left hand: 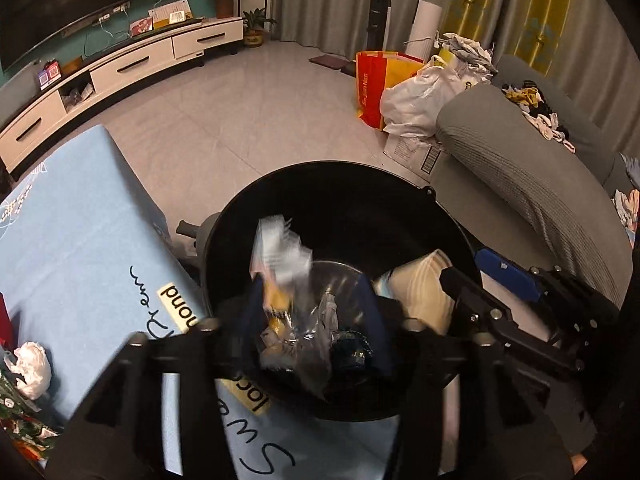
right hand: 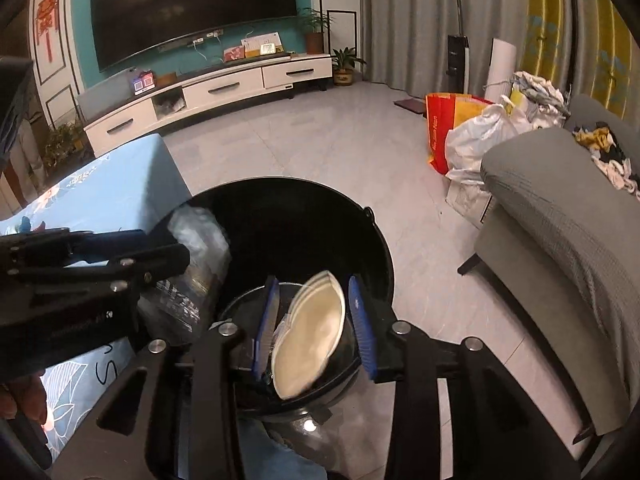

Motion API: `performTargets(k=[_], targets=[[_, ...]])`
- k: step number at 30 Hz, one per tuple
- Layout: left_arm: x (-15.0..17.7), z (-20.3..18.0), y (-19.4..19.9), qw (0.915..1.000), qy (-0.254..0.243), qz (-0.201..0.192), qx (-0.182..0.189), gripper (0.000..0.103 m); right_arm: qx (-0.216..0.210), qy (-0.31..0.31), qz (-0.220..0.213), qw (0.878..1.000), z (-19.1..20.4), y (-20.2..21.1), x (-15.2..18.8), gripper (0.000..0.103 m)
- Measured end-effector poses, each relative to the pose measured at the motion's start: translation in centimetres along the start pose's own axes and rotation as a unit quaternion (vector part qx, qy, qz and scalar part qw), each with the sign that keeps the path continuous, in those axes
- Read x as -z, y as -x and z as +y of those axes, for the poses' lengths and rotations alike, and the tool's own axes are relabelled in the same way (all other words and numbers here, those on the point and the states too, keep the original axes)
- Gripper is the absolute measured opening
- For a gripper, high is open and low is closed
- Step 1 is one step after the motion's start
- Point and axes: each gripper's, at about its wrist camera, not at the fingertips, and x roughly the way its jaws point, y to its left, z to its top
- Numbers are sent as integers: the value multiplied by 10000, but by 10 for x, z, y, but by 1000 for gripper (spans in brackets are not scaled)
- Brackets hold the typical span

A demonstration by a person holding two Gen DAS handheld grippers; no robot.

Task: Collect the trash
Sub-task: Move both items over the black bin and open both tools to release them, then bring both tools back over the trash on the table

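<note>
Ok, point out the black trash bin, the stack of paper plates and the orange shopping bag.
black trash bin (right hand: 376, 240): right wrist view, bare right rim.
stack of paper plates (right hand: 308, 344): right wrist view, face of the top plate.
orange shopping bag (left hand: 370, 88): left wrist view, its orange side panel.

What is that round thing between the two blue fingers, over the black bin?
A stack of cream paper plates, tilted on edge between the right gripper fingers, above the black bin. The right wrist view shows it best.
</note>
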Motion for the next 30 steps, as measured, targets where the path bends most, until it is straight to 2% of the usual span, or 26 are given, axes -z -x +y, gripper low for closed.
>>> performTargets(k=[2,3,6,9,12,16,20,30], targets=[[1,-1,1,10000,-44,-16,-38,62,-39,-56,-23,10000,-1,4,2,45],[2,0,3,10000,-53,-21,-42,69,-53,-80,-34,9999,-2,6,2,47],[5,-1,11,9998,-96,-88,-147,77,-37,-90,-45,9999,-3,15,5,50],[13,-2,25,9995,-124,-149,-264,87,21,-73,-66,9999,0,27,9,62],[22,1,41,9989,-106,-191,-419,92,72,-64,-124,9999,0,42,17,71],[43,8,71,9976,32,-245,-645,95,166,-5,-142,9998,4,60,28,85],[70,22,95,9966,260,-176,-767,96,173,106,-24,9998,17,77,42,92],[141,70,158,9894,826,-202,-1179,96,-487,603,278,9966,77,101,70,93]])
